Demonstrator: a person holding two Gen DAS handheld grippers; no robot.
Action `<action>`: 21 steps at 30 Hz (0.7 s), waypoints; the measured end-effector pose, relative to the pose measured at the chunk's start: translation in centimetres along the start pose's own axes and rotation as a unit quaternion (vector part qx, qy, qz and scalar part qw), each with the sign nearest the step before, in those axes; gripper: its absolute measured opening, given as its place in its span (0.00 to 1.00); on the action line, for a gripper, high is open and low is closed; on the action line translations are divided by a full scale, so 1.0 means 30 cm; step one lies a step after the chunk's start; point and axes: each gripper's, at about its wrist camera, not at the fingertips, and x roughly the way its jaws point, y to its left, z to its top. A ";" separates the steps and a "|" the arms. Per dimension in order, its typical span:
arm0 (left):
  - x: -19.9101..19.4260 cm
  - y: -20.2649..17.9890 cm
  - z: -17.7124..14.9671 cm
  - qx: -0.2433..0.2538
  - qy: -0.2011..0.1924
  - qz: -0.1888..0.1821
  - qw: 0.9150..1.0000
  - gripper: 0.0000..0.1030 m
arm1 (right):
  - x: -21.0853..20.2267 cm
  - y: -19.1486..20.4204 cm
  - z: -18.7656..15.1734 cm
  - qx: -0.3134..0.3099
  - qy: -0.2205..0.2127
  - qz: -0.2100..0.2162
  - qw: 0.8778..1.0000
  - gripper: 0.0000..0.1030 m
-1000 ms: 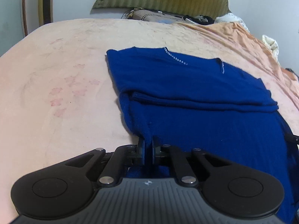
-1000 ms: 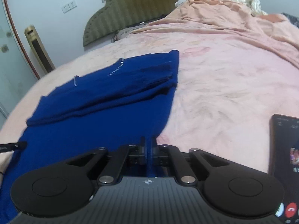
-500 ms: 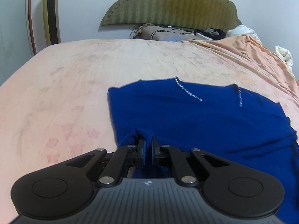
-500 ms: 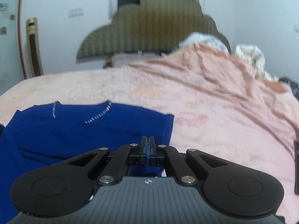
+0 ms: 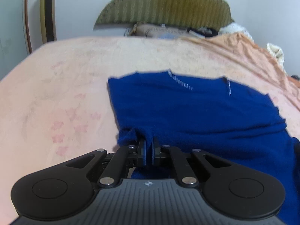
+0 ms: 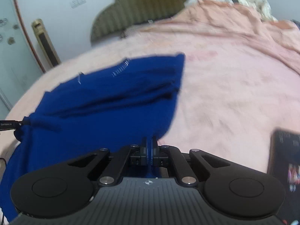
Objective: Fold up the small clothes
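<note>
A dark blue garment [image 5: 187, 108] lies on the pink bedspread [image 5: 56, 86], its neckline with white stitching toward the headboard. My left gripper [image 5: 149, 146] is shut on the garment's near left edge, with a bunch of cloth raised at the fingers. In the right wrist view the same garment [image 6: 112, 97] spreads to the left, with folds across its middle. My right gripper [image 6: 149, 146] is shut on its near right edge, and the cloth rises from the bed to the jaws.
A padded olive headboard [image 5: 168, 5] and pillows stand at the far end. A rumpled orange blanket [image 6: 243, 22] lies at the far right. A phone [image 6: 285, 168] with a lit screen lies on the bed at my right. A tall gold-framed object [image 5: 47, 11] stands by the left wall.
Both grippers, still shut on the blue hem, moved toward the neckline and lifted the near edge. The right view has since tilted back down and left, so the phone shows again.
</note>
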 end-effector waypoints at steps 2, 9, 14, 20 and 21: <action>-0.019 0.011 0.027 -0.014 -0.013 -0.004 1.000 0.05 | -0.017 0.023 0.030 -0.029 -0.028 -0.027 0.999 0.06; 0.104 -0.016 0.093 -0.005 -0.020 0.052 0.998 0.05 | 0.079 0.053 0.222 -0.075 -0.088 -0.067 0.991 0.06; 0.105 -0.007 0.081 -0.005 0.004 0.051 0.999 0.10 | 0.196 0.021 0.233 -0.066 -0.047 -0.104 0.991 0.16; -0.089 0.034 0.014 0.012 -0.033 0.085 0.996 0.86 | -0.018 -0.026 0.142 -0.003 -0.090 -0.075 0.993 0.46; -0.123 0.037 -0.008 0.017 -0.036 0.084 0.996 0.86 | -0.051 -0.025 0.116 -0.003 -0.088 -0.061 0.994 0.47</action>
